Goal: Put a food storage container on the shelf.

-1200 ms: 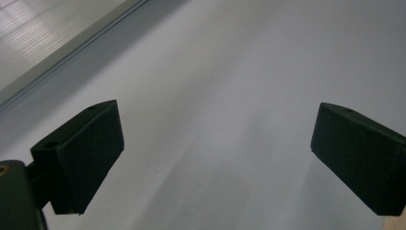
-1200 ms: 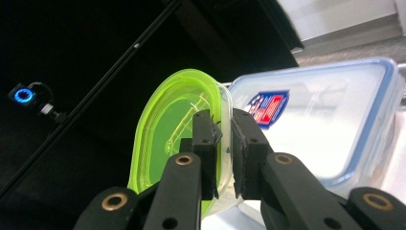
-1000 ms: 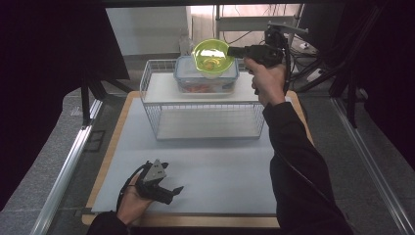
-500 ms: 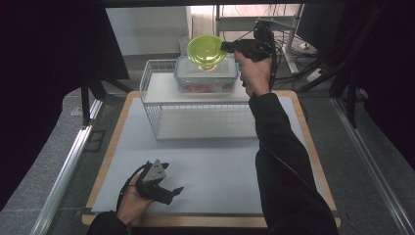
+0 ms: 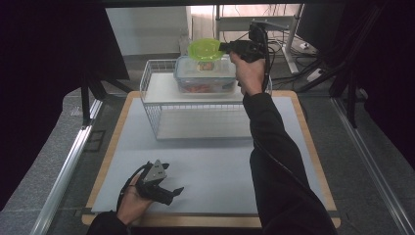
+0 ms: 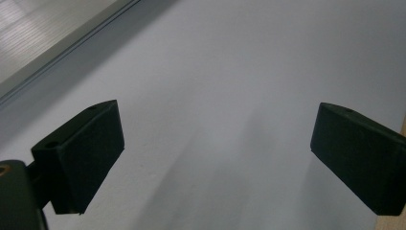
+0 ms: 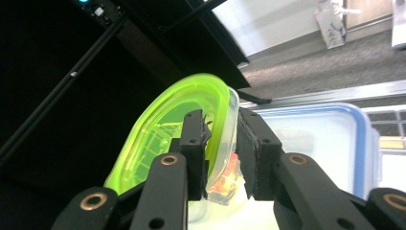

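Observation:
A small clear container with a lime-green lid (image 5: 204, 49) sits on top of a larger clear box with a blue-rimmed lid (image 5: 205, 76), which stands on a white wire rack (image 5: 161, 93). My right gripper (image 5: 222, 47) reaches in from the right at the small container's edge. In the right gripper view the green-lidded container (image 7: 167, 129) has its rim between the jaws of the right gripper (image 7: 222, 120). The jaws have just been opening and stand slightly apart around the rim. My left gripper (image 5: 173, 193) rests open on the mat at the front left, and the left gripper (image 6: 215, 158) holds nothing.
The rack stands at the back of a grey mat (image 5: 220, 166) on a wood-edged table. The blue-rimmed box (image 7: 335, 139) holds reddish food. Dark frames and cables stand behind and to the right of the rack.
My right hand has carried the green-lidded container a little to the left and farther back over the large box. The left hand has stayed still.

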`<state>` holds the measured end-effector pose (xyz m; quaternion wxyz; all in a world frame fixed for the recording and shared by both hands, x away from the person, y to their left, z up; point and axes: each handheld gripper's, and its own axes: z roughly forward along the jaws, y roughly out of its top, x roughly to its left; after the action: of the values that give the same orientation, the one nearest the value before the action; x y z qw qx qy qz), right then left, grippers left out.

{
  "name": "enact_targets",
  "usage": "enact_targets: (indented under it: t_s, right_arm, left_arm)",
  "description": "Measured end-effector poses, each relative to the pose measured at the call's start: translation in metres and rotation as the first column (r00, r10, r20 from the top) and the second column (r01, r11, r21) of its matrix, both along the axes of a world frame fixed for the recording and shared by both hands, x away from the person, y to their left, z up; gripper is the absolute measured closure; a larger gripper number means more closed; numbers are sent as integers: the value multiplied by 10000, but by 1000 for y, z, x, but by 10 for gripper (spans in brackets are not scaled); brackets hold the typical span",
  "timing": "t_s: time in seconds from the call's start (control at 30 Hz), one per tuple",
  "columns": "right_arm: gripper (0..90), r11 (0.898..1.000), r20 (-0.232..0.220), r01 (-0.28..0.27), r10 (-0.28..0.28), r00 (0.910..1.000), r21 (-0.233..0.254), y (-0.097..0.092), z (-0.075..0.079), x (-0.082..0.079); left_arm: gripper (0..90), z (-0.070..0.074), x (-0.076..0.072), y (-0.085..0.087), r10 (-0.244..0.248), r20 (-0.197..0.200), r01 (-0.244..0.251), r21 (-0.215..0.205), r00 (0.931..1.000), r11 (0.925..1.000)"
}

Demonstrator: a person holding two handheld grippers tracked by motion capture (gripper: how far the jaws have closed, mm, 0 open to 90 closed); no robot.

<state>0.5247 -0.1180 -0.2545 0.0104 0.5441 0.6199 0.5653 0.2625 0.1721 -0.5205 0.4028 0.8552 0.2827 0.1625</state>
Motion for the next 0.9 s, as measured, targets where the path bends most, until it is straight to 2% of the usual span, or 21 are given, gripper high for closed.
enact_targets:
  t_s: [0.1, 0.2, 0.3, 0.4, 0.5, 0.73, 0.83, 0.9]
  right_arm:
    - [732, 9999, -1, -4, 4, 10000, 115, 0, -2, 1]
    - [731, 10000, 156, 45, -44, 9999, -10, 1, -1, 0]
    - [697, 10000, 264, -62, 61, 9996, 35, 0, -1, -1]
    - [624, 9998, 402, -181, 179, 9990, 33, -1, 1, -2]
    - [534, 9986, 530, -523, 526, 9972, -78, -4, 0, -3]
    - [325, 9909, 934, -1271, 1308, 9870, -442, -14, 0, -8]
    - [258, 9858, 1188, -1348, 1463, 9821, -999, -19, -1, -12]
    - [222, 9827, 1373, -1413, 1574, 9779, -1201, -21, -3, -16]
  left_arm:
    - [41, 0, 0, 0, -10, -5, 10, 7, 10000, 10000]
    - [41, 0, 0, -1, -20, -4, 20, 17, 10000, 10000]
    - [41, 0, 0, -1, -22, 6, 22, 18, 10000, 10000]
    - [41, 0, 0, -1, -15, 15, 15, 28, 10000, 10000]
    - [41, 0, 0, -1, -11, 23, 11, 38, 10000, 10000]
    - [41, 0, 0, -1, -35, 29, 35, 86, 10000, 10000]
    - [41, 0, 0, -2, -32, 38, 32, 97, 10000, 9999]
    - [41, 0, 0, -2, -31, 38, 30, 108, 10000, 9999]
